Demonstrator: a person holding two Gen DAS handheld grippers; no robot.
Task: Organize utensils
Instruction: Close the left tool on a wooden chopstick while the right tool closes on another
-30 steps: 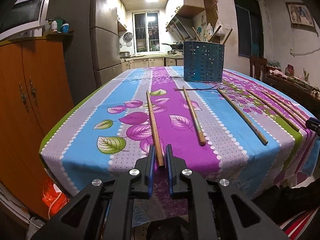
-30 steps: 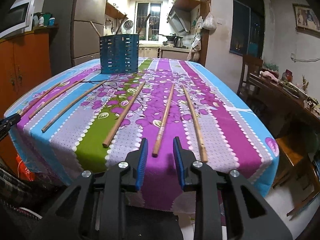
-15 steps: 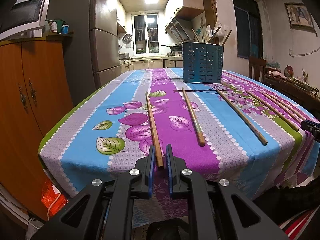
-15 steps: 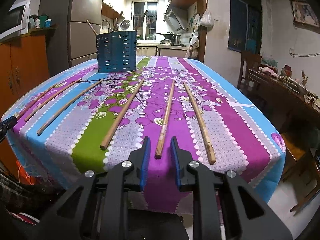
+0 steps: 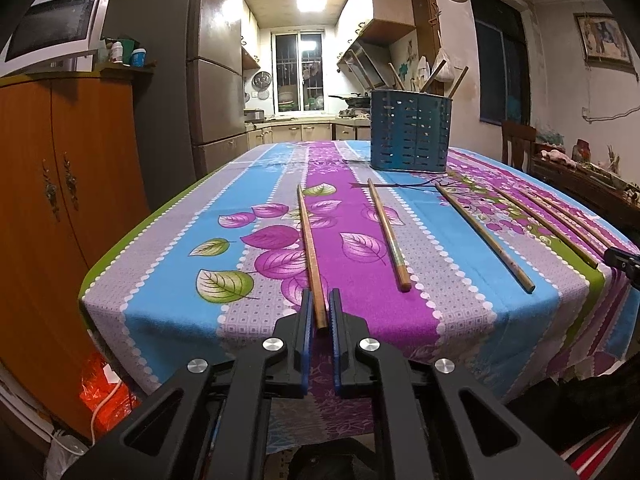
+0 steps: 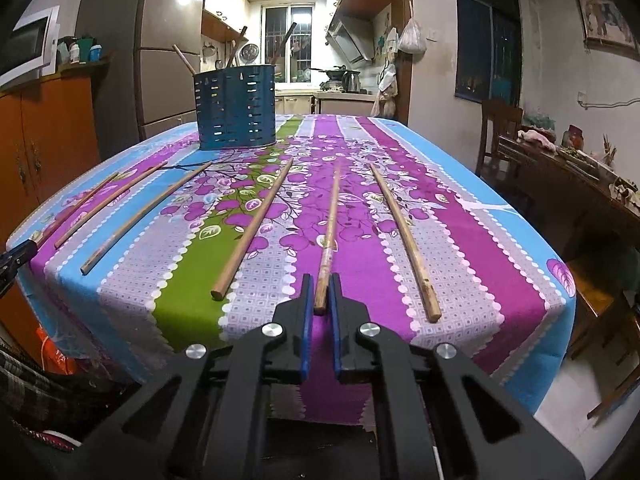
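Fingers (image 5: pixel 305 312) on leftmost chopstick (image 5: pixel 308 240); rightmost chopstick (image 6: pixel 404 236) right-view only.

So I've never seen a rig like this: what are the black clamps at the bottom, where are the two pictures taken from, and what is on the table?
There is no robot here. A person holds a two-finger gripper in each hand, and each carries a wide-angle camera looking forward along its fingers. One picture comes from the left gripper, the other from the right gripper. Both look across the same table with a flowered tablecloth. Seven wooden chopsticks lie side by side on it, pointing toward a blue slotted utensil holder at the far end, which already has sticks in it. The left gripper is shut on the near end of the leftmost chopstick. The right gripper's jaws have just been closing and now pinch the second chopstick from the right.
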